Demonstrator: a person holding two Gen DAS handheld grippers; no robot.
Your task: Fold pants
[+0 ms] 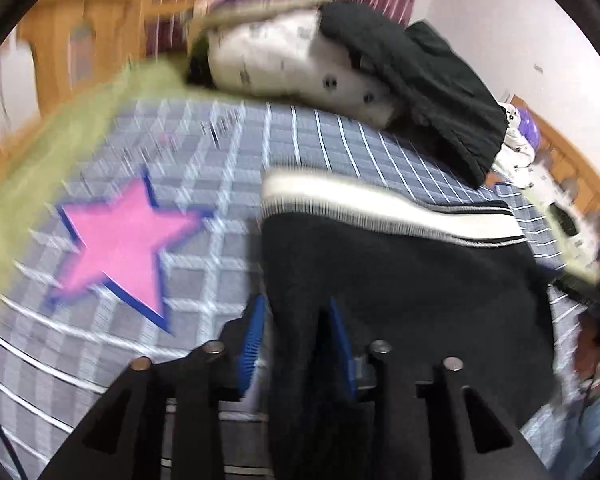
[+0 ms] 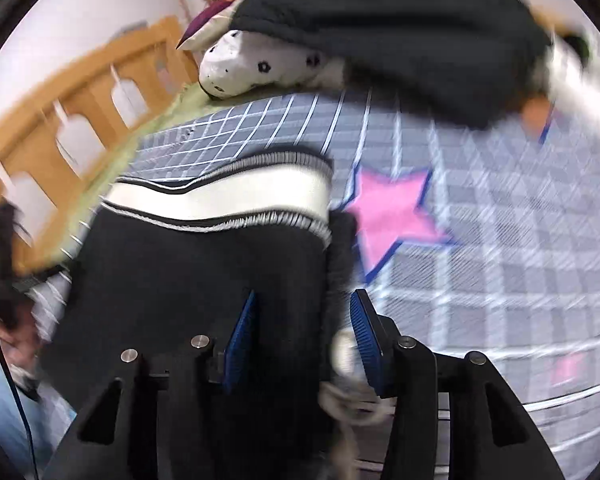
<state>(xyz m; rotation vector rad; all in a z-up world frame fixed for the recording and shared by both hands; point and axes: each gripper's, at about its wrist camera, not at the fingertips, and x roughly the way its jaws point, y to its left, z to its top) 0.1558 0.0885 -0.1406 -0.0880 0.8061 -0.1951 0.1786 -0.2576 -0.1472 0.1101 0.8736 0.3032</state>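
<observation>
Pink star (image 1: 116, 248) lies left of the black pants (image 1: 400, 280) on the checked bed sheet (image 1: 204, 148). Left gripper (image 1: 296, 344) and right gripper (image 2: 304, 336): jaws part-open, pants fabric between them, grip uncertain. A clothing pile (image 1: 380, 76) lies behind the pants.

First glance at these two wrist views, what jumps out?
The pink star on the checked bedsheet, just left of the black pants. Then the pants' white waistband, lying ahead of both tongs, and the dark clothes heap at the far edge.
</observation>
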